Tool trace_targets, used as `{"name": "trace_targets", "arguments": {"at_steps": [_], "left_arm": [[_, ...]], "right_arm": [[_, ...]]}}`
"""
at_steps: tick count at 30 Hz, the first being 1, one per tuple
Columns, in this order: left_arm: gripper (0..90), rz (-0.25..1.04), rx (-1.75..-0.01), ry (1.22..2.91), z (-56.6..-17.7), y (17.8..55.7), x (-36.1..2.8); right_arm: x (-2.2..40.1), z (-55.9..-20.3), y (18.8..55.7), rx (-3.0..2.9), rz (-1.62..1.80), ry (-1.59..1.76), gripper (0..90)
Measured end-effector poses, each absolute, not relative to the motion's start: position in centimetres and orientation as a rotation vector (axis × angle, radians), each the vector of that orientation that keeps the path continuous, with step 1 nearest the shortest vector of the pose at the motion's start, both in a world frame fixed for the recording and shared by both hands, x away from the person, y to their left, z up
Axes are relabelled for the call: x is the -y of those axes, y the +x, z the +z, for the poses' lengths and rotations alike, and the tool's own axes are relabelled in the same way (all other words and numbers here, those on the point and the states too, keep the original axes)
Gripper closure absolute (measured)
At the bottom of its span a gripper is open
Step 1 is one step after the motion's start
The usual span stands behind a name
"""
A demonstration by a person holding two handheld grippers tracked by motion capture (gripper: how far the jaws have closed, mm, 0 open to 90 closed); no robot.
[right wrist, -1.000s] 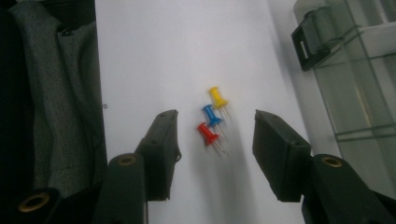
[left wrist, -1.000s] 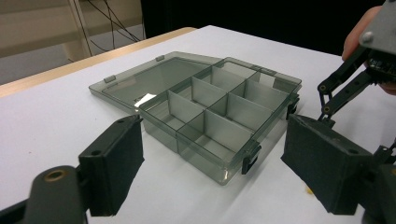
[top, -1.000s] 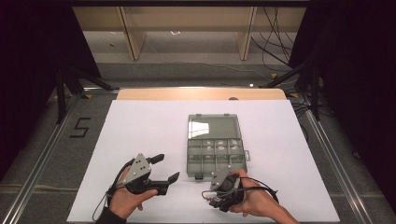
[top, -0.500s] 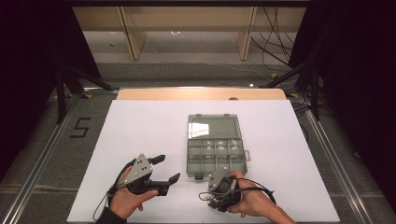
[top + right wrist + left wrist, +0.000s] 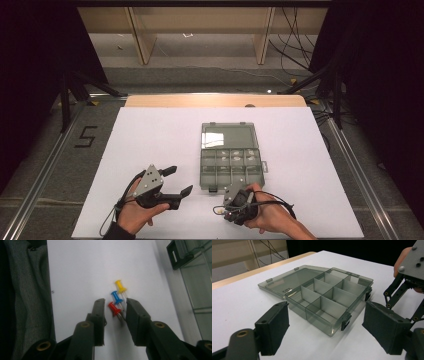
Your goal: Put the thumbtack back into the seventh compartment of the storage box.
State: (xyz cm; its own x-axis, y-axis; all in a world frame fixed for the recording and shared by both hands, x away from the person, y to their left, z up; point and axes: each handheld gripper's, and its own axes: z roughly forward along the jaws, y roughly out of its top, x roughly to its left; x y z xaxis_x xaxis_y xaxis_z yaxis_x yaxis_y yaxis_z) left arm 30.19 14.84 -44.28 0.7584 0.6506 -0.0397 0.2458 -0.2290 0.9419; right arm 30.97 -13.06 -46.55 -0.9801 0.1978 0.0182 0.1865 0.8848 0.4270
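Closing in over the last moment, the right gripper [image 5: 115,312] has narrowed its jaws around the red pushpin [image 5: 114,309], while both hands have kept their places on the table [image 5: 150,140]. That pin lies on the white surface between the two black jaws, its plastic head toward the left jaw and its metal point slanting down toward the right jaw, so its long axis runs crosswise to the gap. Whether the pads already press on it cannot be told; a sliver of white shows beside the left pad.

Just beyond it lies the blue pushpin [image 5: 116,297], and just past that the yellow pushpin [image 5: 120,286], the three in a short slanting row, each with its needle angled the same way.

In the high view the right gripper [image 5: 239,204] points down at the table just in front of the near edge of the compartment box [image 5: 231,162], whose clear lid lies open flat on the far side. A black latch of the box shows at the upper right of the right gripper view.

Farther left, the left gripper [image 5: 172,182] rests low over the table with jaws spread wide and nothing between them, aimed toward the box [image 5: 324,297].
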Motion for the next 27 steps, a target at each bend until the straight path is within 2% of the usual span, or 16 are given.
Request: {"name": "trace_targets", "arguments": {"at_steps": [19, 27], "left_arm": [[20.7, 0.438, -0.699, 1.815, -44.29, 30.18, -14.84], [21.1, 0.438, -0.697, 1.817, -44.28, 30.19, -14.85]], "right_arm": [[13.01, -46.51, 30.57, -3.029, 0.676, 0.326, 81.8], [13.23, -46.29, 30.73, -3.031, 0.685, 0.351, 82.6]]}}
